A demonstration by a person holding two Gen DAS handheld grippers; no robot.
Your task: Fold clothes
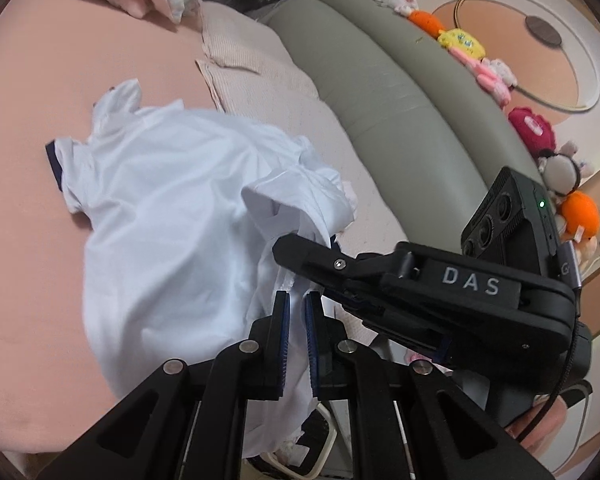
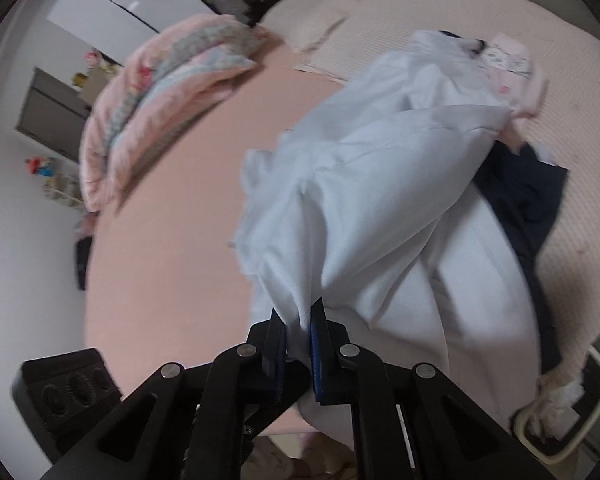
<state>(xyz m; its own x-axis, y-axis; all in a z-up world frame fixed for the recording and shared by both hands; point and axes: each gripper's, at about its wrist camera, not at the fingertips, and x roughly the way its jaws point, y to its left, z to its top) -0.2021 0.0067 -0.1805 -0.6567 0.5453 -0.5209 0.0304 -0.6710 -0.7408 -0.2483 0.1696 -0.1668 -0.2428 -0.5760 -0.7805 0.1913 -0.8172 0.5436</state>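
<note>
A white shirt [image 1: 168,200] with a dark-trimmed sleeve lies bunched on the pink bed sheet [image 1: 24,240]. My left gripper [image 1: 297,300] is shut on a fold of its near edge, white cloth pinched between the blue pads. Just right of it in the left wrist view, my right gripper [image 1: 300,246] bites the same bunched hem. From the right wrist, the right gripper [image 2: 299,316] is shut on the white shirt [image 2: 380,208], which rises in folds from its jaws. A dark navy garment [image 2: 528,196] lies under the shirt's right side.
A grey padded headboard [image 1: 380,80] with several plush toys [image 1: 468,52] on top runs along the bed. Beige pillows [image 1: 256,68] sit by it. A folded pink quilt [image 2: 152,112] lies at the far side. A pink patterned garment [image 2: 508,64] rests behind the shirt.
</note>
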